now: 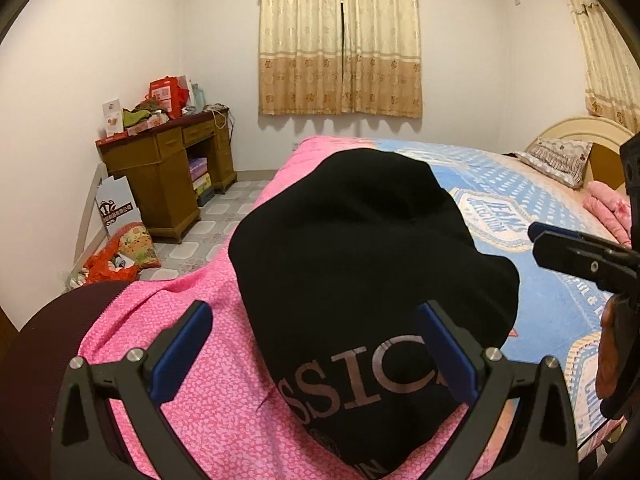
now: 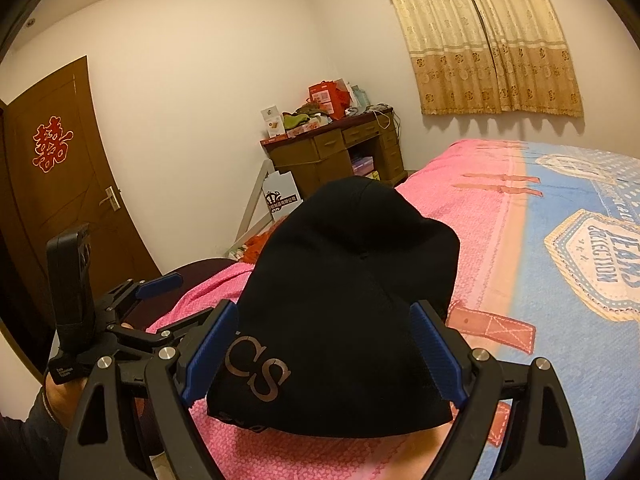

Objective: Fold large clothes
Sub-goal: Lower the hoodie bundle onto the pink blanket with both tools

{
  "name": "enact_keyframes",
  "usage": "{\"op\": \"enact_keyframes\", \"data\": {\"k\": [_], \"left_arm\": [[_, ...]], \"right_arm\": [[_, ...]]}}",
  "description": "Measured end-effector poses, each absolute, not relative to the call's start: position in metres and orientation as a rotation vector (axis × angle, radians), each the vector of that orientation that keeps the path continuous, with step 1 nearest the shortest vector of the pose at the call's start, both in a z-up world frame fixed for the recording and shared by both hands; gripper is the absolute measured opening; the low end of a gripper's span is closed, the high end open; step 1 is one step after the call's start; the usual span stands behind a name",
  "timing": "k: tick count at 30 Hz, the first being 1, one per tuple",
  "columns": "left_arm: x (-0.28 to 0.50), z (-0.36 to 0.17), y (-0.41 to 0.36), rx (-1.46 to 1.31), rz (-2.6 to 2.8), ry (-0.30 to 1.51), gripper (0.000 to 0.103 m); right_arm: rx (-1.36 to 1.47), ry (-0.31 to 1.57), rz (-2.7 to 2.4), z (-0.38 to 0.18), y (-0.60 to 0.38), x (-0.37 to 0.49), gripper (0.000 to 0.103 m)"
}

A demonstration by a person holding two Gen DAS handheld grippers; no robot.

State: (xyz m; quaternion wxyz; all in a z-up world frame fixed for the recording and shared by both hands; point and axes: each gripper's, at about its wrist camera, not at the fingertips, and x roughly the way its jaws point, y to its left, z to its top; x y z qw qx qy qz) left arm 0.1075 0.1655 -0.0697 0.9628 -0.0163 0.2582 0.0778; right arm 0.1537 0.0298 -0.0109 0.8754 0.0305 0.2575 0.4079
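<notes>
Lying on the pink end of the bed cover [image 1: 208,412], the black garment [image 1: 360,264] is bunched into a rounded heap with pale lettering across its near face, and it sits right in front of both tools. In the left wrist view the left tool [image 1: 316,356] has its blue-padded fingers spread wide: the left pad [image 1: 182,354] stands over bare pink cover, well clear of the cloth, while the right pad [image 1: 448,354] overlaps the lettered part of the garment, so the near left part of the heap lies between the jaws without being pinched. In the right wrist view the right tool [image 2: 322,358] is likewise wide open, its two pads flanking the near end of the garment [image 2: 344,304] on either side; the cloth fills most of the gap and runs close to both pads, yet neither presses it in, and nothing is lifted. Both tools point forward and somewhat downward across the bed toward the curtained wall. The two sit side by side and near each other: the left tool [image 2: 160,284] shows at the left edge of the right wrist view, with the person's hand [image 2: 60,390] and a dark sleeve beneath its handle, and the right tool [image 1: 560,250] reaches in from the right edge of the left wrist view above the blue printed part of the cover [image 1: 552,312]. A wooden bench [image 1: 168,168] piled with boxes stands in the far corner.
</notes>
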Motion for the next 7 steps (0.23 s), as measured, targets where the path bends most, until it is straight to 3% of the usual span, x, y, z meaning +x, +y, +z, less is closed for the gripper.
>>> {"op": "enact_keyframes", "data": {"k": [7], "left_arm": [[0.1073,-0.0681,0.1643,-0.035,0.144,0.510,0.103]], "right_arm": [[0.063,0.550,0.845,-0.0134,0.0295,0.1521,0.088]]}}
